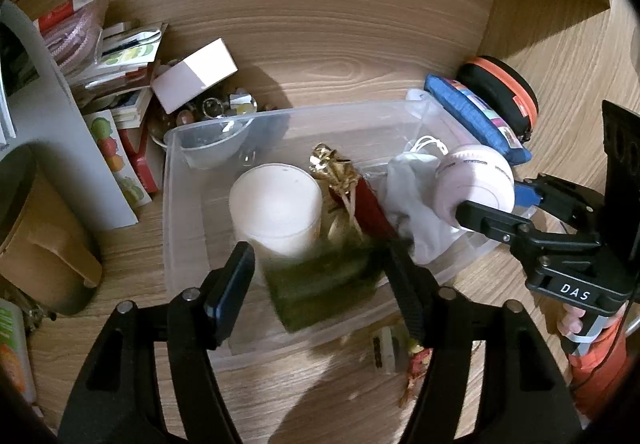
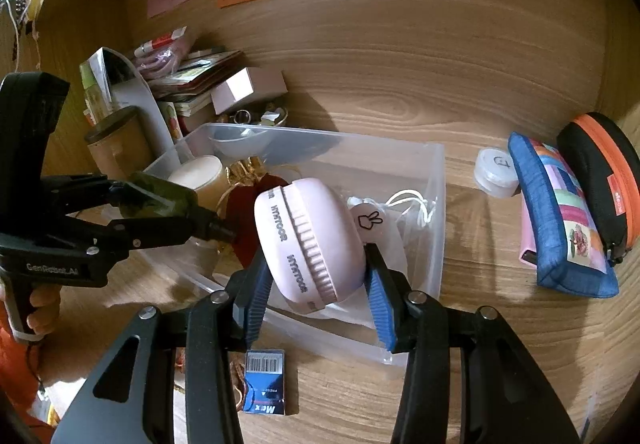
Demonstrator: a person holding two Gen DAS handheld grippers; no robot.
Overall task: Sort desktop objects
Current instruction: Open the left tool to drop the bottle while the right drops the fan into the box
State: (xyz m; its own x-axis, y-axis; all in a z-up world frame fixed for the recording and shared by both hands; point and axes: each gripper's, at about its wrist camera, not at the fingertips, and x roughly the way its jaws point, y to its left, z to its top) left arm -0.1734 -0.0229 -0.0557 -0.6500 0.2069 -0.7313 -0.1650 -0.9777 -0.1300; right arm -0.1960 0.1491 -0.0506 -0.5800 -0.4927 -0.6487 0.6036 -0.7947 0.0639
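A clear plastic bin (image 1: 172, 180) (image 2: 436, 204) stands mid-desk and holds a white candle (image 1: 276, 204), a gold-and-red wrapped item (image 1: 344, 180), a white drawstring bag (image 1: 408, 196) and a clear bowl (image 1: 212, 148). My left gripper (image 1: 320, 256) (image 2: 180, 208) hangs over the bin's near side. A blurred dark green packet (image 1: 320, 284) lies between its fingers, and a gap shows at the left pad. My right gripper (image 2: 316, 256) (image 1: 494, 202) is shut on a pink round case (image 2: 308, 240) (image 1: 476, 180), held over the bin's right end above the white bag.
Right of the bin lie a blue patchwork pouch (image 2: 560, 220), a black-and-orange zip case (image 2: 600, 180) and a small white jar (image 2: 496, 172). A blue barcoded card (image 2: 264, 384) sits at the near edge. Booklets, a pink box (image 1: 196, 76) and a brown mug (image 1: 40, 244) crowd the left.
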